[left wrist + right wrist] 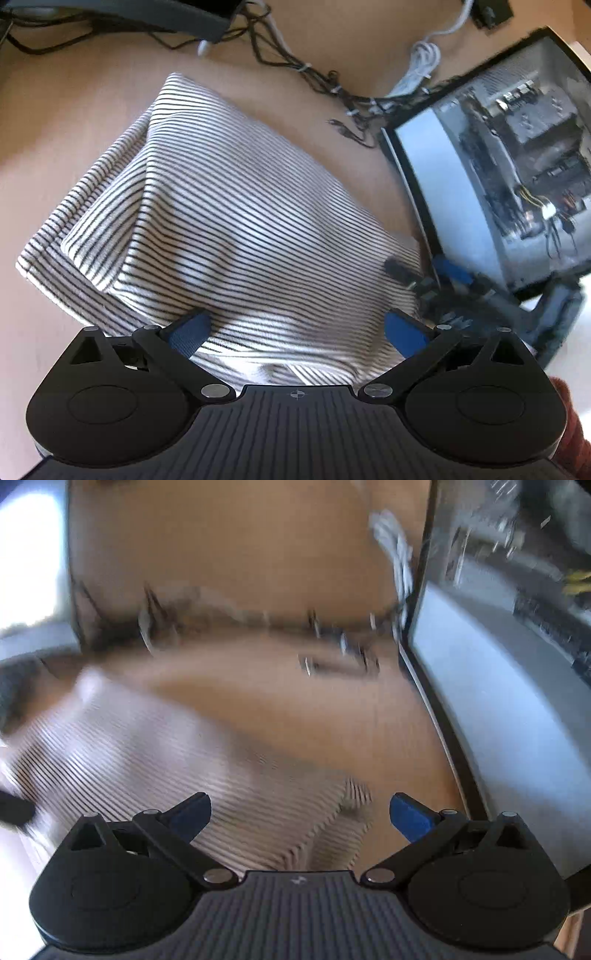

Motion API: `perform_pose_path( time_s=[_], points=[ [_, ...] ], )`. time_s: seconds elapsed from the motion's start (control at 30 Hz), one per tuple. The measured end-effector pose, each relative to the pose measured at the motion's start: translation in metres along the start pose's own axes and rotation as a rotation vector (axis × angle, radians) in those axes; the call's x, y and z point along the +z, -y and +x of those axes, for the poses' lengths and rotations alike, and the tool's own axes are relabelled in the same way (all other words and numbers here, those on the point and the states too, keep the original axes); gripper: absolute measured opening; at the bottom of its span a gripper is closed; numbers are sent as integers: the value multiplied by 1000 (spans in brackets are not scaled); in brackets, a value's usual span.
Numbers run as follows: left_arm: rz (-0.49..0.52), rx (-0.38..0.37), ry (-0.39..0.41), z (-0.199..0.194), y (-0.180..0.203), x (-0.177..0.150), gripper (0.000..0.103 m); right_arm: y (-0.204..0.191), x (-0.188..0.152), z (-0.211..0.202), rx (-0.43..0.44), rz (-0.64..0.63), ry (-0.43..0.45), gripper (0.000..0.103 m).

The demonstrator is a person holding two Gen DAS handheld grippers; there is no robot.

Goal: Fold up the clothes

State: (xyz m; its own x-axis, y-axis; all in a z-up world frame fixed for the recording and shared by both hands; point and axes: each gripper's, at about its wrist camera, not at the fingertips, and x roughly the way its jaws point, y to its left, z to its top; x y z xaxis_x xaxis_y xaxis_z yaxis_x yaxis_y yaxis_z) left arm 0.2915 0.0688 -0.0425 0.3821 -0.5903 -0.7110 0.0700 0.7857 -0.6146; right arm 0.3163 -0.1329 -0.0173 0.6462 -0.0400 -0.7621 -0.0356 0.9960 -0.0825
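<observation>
- the striped garment (236, 206), white with thin dark stripes, lies folded on the tan table (66, 110), several layers showing at its left edge.
- the left gripper (295, 332) hangs over the near edge of the garment with its jaws spread wide; the blue pads (190, 332) sit apart above the cloth and nothing is pinched between them.
- the right gripper (300, 814) is likewise spread wide with nothing in its grasp, over the garment's right corner (351, 801), which is rumpled into a small raised fold.
- in the left wrist view the right gripper shows as a blurred dark and blue shape (454, 280) at the garment's right edge, touching or just beside the cloth; the blur hides which.
- an open computer case (517, 158) stands just right of the garment, the only container here: inside are circuit boards, metal parts and bundles of wires, some yellow.
- a tangle of dark cables (314, 74) runs along the far side of the table, with a coiled white cable (421, 62) near the case.
- a reddish sleeve (569, 424) shows at the lower right of the left wrist view.
- the right wrist view is heavily blurred, so the far items there cannot be made out.
</observation>
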Motion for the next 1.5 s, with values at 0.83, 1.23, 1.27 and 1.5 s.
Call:
perform_pose_path(
  time_s=[0.83,1.23,1.27,1.5],
  points=[
    [160,-15,42,-20,33,-5,103,10,13,-33,-24,-29,101,103],
    [123,93,40,-4,11,-3,103,-20,-37,-42,61,-183,3,103],
    [124,98,42,-5,11,-2,103,-21,-37,-48,86,-173,9,103],
    [228,142,63,-25,25,-13,103,-26,-34,-74,238,-102,37,103]
  ],
)
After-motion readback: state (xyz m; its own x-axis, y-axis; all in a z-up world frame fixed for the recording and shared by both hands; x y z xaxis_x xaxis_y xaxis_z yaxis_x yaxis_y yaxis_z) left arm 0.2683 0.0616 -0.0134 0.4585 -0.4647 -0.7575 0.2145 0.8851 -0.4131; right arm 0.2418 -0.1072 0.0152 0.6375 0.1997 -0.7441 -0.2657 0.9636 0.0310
